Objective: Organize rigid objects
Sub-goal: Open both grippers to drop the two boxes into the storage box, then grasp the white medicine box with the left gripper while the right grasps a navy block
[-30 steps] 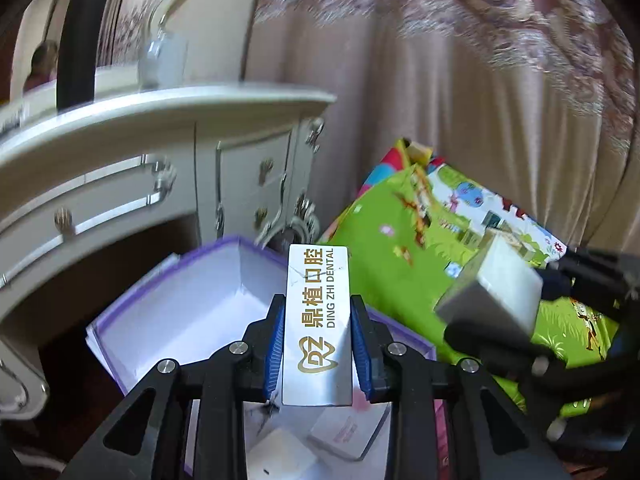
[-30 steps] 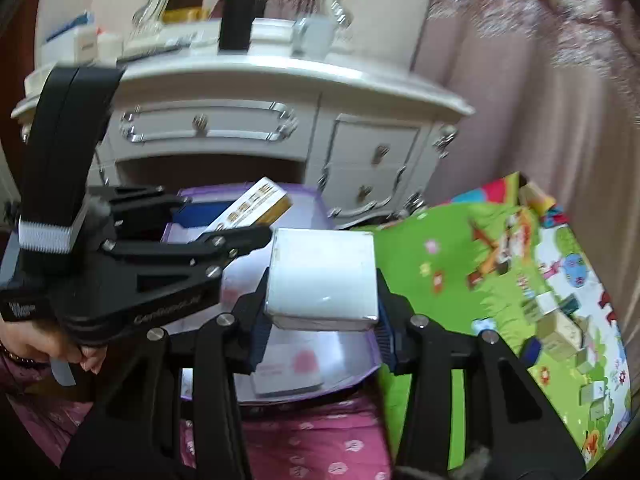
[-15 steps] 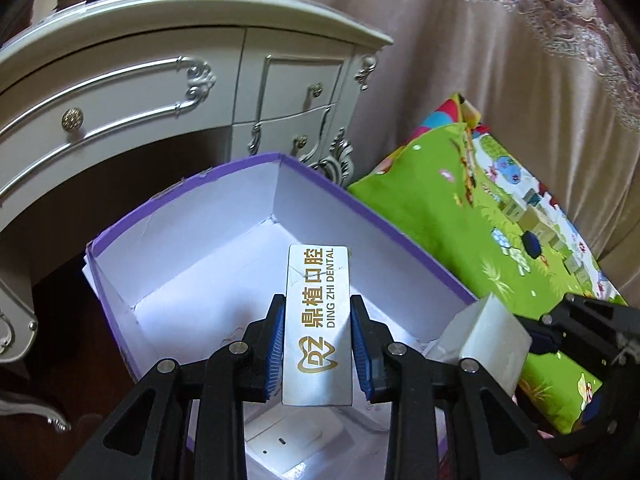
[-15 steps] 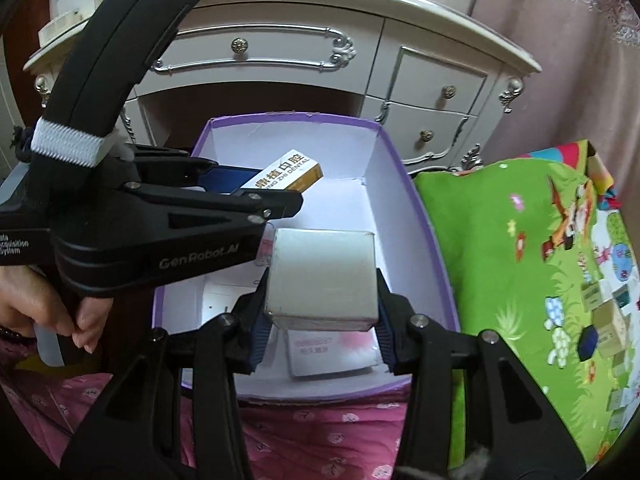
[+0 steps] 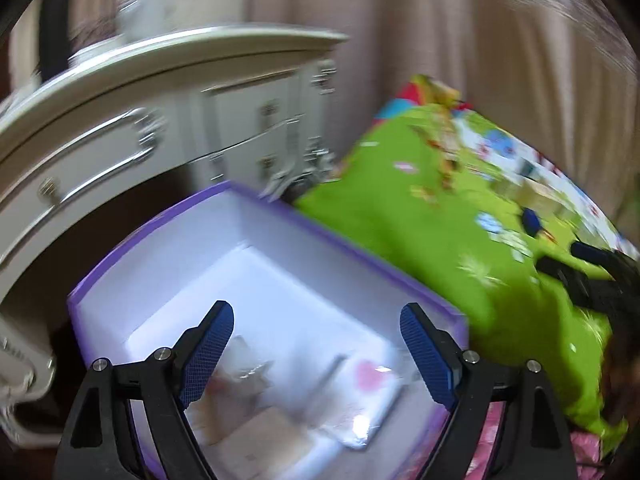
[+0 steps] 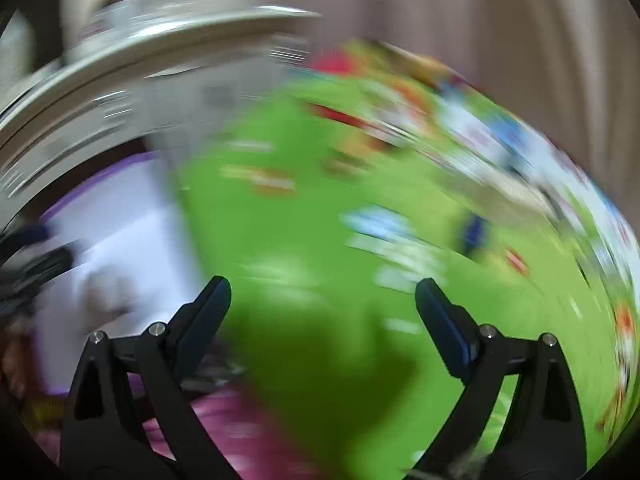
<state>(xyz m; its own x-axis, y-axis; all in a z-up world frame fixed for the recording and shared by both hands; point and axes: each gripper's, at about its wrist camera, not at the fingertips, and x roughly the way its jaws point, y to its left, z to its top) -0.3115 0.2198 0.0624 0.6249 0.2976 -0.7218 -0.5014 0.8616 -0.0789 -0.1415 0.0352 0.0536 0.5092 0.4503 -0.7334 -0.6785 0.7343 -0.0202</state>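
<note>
Both your jaws have just been opening and stand wide with nothing between them. Your left gripper [image 5: 316, 344] hangs over the purple box [image 5: 360, 248], blurred packets lying on its floor below the fingers. Your right gripper [image 6: 323, 304] is over the green play mat [image 6: 300, 200], box off to its left.

The left gripper [image 5: 316, 344] has just sprung open and the silver dental box it clamped is gone from between its blue pads, leaving only blurred items on the floor of the purple box [image 5: 168, 220]. The right gripper [image 6: 322, 312] has opened too, its white box gone, and now hangs over the green play mat [image 6: 320, 208].
</note>
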